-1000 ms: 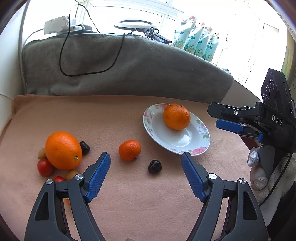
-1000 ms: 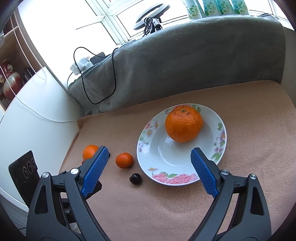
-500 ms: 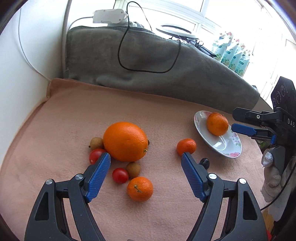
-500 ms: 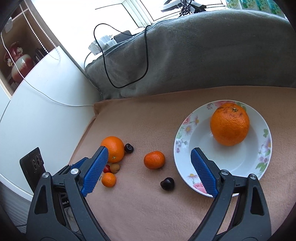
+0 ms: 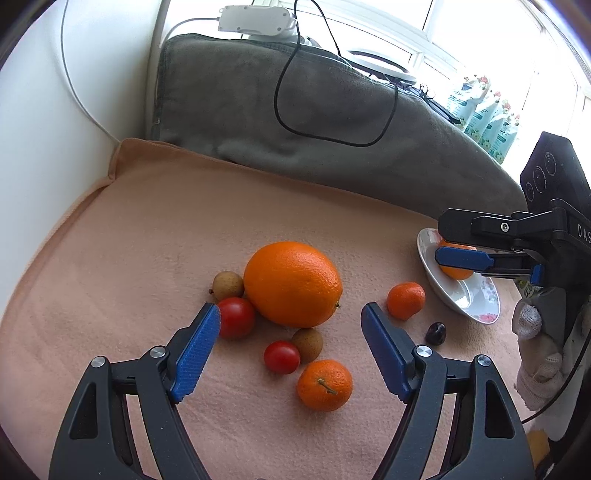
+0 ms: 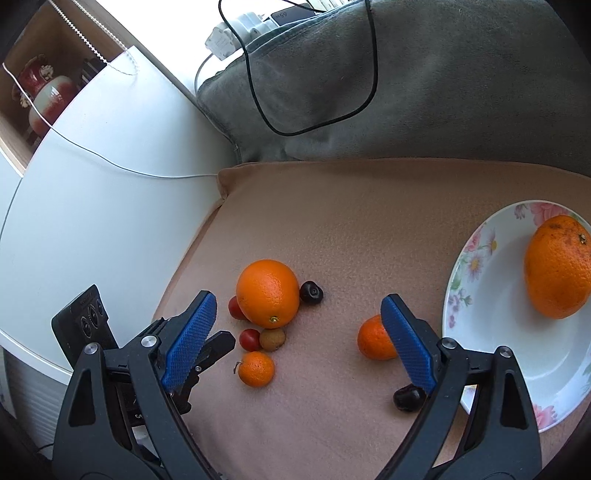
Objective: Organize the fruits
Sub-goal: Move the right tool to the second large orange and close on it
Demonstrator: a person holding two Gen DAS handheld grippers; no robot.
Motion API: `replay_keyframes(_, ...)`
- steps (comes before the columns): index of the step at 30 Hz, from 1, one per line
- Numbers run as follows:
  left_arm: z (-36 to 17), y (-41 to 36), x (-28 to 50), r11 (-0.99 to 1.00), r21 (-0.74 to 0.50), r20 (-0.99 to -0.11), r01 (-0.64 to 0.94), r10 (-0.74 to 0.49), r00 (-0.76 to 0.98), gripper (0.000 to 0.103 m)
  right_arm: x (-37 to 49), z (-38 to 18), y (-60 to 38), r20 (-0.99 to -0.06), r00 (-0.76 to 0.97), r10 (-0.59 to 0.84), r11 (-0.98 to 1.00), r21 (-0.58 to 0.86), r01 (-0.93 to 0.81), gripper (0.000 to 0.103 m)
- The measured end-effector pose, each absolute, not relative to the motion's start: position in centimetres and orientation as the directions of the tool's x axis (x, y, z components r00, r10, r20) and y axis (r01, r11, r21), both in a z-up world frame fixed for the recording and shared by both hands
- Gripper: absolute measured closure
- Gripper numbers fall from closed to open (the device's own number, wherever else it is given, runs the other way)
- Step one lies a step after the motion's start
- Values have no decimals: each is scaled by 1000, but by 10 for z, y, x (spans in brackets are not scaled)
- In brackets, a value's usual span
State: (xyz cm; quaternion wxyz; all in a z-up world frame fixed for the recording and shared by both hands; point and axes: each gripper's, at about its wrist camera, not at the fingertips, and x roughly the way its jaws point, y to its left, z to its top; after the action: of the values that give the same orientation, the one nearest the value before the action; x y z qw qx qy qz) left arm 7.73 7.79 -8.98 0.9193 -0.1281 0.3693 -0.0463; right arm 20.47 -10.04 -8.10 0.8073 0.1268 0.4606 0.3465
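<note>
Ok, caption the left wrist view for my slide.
Open left claw above a large orange ringed by tomatoes, longans and a mandarin.

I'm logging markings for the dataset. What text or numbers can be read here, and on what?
"DAS", cut off at the frame edge, on the right gripper body.
"65w", seen upside down, on the dark charger.
Print on the green pouches: too small to read.

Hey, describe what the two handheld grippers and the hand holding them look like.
Both the left gripper and the right gripper have black plastic scissor-like arms with silver pivot screws and blue textured finger pads. In the left wrist view, the right gripper's black body shows white lettering "DAS", a black cable, and a white knit glove on the hand.
</note>
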Motion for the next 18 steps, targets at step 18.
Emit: replay_keyframes(18, -103, 81, 91, 946, -323, -674, 8, -236, 700, 36, 242, -118, -47, -658, 169, 733, 661, 631, -406, 26)
